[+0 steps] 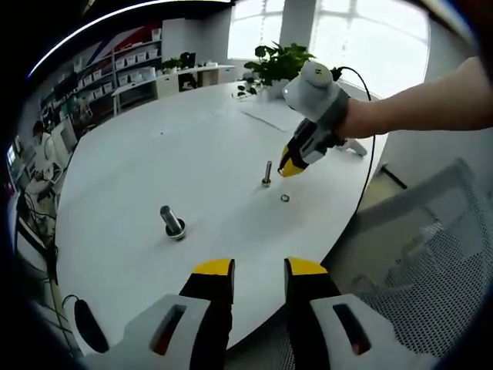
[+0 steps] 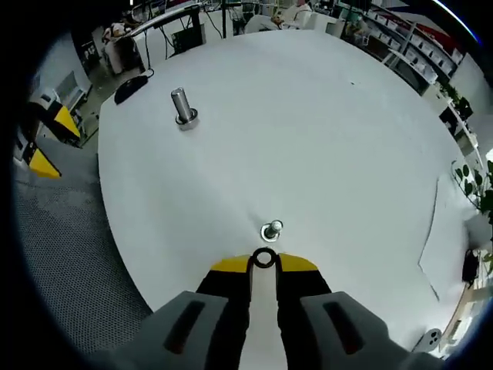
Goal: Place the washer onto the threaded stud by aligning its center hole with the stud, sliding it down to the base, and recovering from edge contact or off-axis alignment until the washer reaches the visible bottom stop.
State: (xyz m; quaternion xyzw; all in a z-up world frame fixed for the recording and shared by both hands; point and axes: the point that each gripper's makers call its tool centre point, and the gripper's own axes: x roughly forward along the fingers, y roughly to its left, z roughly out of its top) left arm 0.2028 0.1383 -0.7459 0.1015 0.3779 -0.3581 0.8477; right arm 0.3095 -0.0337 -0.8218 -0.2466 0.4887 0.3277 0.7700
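1. The washer (image 2: 264, 258), a small dark ring, sits pinched between the yellow tips of the right gripper (image 2: 264, 263), whose jaws are closed on its edges.
2. Just beyond it in the right gripper view stands the threaded stud (image 2: 271, 230), upright on the white table (image 2: 323, 139); washer and stud are near but apart (the hole is not over the stud).
3. In the left gripper view the right gripper (image 1: 291, 165) hangs beside the stud (image 1: 266, 173), and a small ring (image 1: 285, 198) lies flat on the table (image 1: 192, 146) close by.
4. A larger bolt (image 1: 172, 221) stands well apart (image 2: 182, 105).
5. The left gripper (image 1: 259, 270) hovers off the table edge, jaws apart and holding nothing.
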